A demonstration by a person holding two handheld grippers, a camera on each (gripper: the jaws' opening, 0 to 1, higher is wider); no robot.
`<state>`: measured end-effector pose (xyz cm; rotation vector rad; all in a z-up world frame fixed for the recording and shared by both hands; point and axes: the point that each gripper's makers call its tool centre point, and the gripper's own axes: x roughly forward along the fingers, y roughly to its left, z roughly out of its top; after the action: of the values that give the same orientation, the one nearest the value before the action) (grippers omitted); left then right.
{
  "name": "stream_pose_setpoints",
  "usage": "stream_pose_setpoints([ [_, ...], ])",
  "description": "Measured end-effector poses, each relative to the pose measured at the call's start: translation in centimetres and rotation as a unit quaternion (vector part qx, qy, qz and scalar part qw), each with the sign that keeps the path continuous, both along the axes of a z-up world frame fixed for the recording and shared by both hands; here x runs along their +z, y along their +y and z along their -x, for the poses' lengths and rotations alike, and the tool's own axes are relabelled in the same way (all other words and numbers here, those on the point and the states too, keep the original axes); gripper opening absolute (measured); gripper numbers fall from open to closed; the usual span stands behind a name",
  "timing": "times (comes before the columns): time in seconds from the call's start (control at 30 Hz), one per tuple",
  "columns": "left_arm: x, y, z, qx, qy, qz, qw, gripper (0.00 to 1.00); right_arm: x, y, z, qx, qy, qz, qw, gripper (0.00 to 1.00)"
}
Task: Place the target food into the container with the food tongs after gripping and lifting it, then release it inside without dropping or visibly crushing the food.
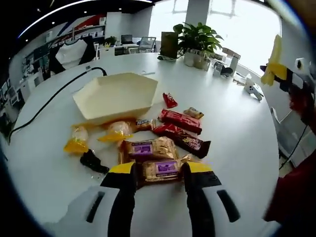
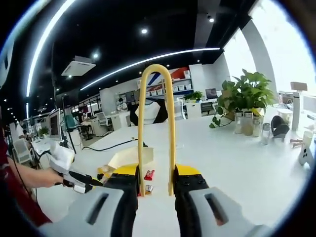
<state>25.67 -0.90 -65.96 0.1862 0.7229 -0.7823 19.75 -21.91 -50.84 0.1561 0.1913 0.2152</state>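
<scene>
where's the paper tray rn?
In the left gripper view the paper tray sits on the white table, upper left of centre, just beyond the yellow-wrapped snacks and left of the small red packet.

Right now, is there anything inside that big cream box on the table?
The cream box looks empty: its floor shows bare in the left gripper view. The near wall hides a strip of the floor behind it. All the snacks, like the red wrapper, lie outside on the table.
</scene>
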Motion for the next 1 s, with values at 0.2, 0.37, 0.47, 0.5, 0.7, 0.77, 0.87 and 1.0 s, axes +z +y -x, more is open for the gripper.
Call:
stream_pose_setpoints([
  [0.2,-0.1,-1.0,1.0,-0.065,-0.005,-0.005,0.9979,0.39,-0.1,0.0,0.1,0.0,0.001,-0.002,1.0,0.23],
  [0.37,-0.2,-2.5,3.0,-0.145,0.017,0.003,0.9893,0.39,-0.2,0.2,0.4,0.004,0.004,0.0,1.0,0.23],
  [0.47,-0.1,-3.2,4.0,-0.21,0.003,-0.008,0.9778,0.39,-0.2,0.4,0.5,0.006,0.003,0.0,1.0,0.23],
  [0.5,-0.1,-3.5,4.3,-0.225,0.003,-0.007,0.9743,0.39,-0.2,0.4,0.5,0.006,0.002,0.0,1.0,0.23],
  [0.7,-0.1,-4.3,5.8,-0.306,0.004,-0.01,0.952,0.39,-0.3,0.8,0.7,0.009,0.002,-0.001,1.0,0.23],
  [0.77,-0.1,-4.5,6.0,-0.33,0.0,-0.016,0.9438,0.39,-0.2,1.0,0.8,0.012,0.001,0.0,0.9999,0.23],
  [0.87,-0.2,-4.6,6.4,-0.344,0.013,-0.008,0.9388,0.38,-0.3,1.2,0.8,0.014,0.001,0.0,0.9999,0.23],
  [1.0,-0.2,-4.5,7.0,-0.373,0.018,-0.009,0.9275,0.37,-0.4,1.6,1.0,0.019,0.001,-0.001,0.9998,0.23],
])
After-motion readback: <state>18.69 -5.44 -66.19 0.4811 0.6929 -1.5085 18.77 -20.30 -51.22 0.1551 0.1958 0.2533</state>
